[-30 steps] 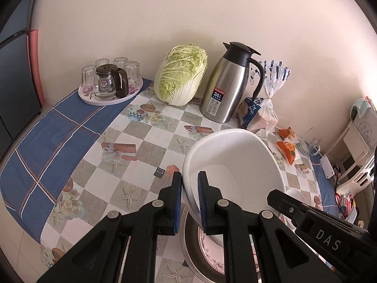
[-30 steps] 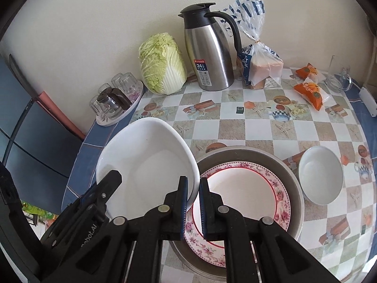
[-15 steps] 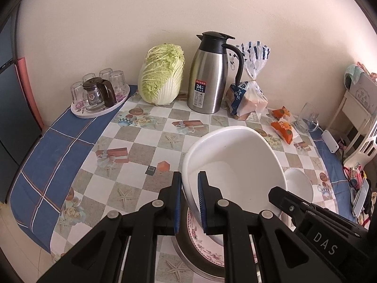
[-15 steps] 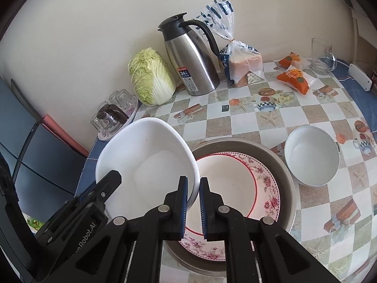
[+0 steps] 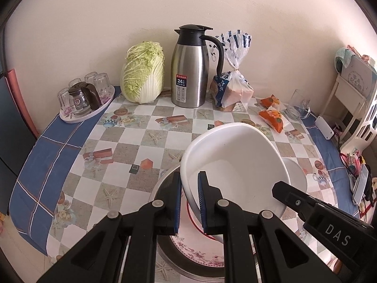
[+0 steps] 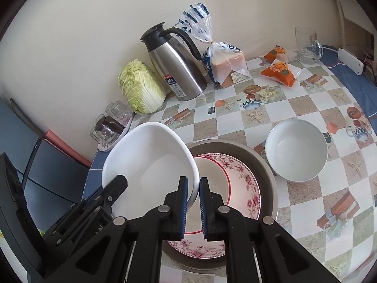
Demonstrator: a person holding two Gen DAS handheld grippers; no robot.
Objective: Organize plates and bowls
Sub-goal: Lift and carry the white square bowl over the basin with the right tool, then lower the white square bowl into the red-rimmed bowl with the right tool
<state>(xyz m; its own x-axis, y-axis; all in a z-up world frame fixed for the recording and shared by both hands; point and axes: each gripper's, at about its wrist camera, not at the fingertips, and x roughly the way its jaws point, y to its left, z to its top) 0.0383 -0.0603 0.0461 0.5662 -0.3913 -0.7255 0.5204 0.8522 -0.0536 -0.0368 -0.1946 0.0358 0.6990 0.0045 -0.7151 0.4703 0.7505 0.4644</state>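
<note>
Both grippers hold one large white bowl [image 5: 235,162] by opposite sides of its rim, lifted and tilted above the stack. My left gripper [image 5: 189,200] is shut on its left rim. My right gripper [image 6: 193,202] is shut on its right rim; the bowl [image 6: 150,162] fills the left of the right wrist view. Below it a floral plate [image 6: 245,184] lies in a grey metal basin [image 6: 266,165]; both also show in the left wrist view, the plate [image 5: 198,254] and the basin [image 5: 162,184]. A smaller white bowl [image 6: 297,151] stands on the table right of the basin.
Along the wall stand a tray of glasses [image 5: 84,96], a cabbage [image 5: 143,73], a steel thermos [image 5: 190,66], a bread bag [image 5: 233,87], orange snack packets [image 5: 271,113] and a glass mug [image 5: 298,105]. The checked tablecloth [image 5: 132,141] covers the table.
Both grippers have swung right and pulled back with the large white bowl; more of the table and basin shows. The small bowl and the stack have not moved.
</note>
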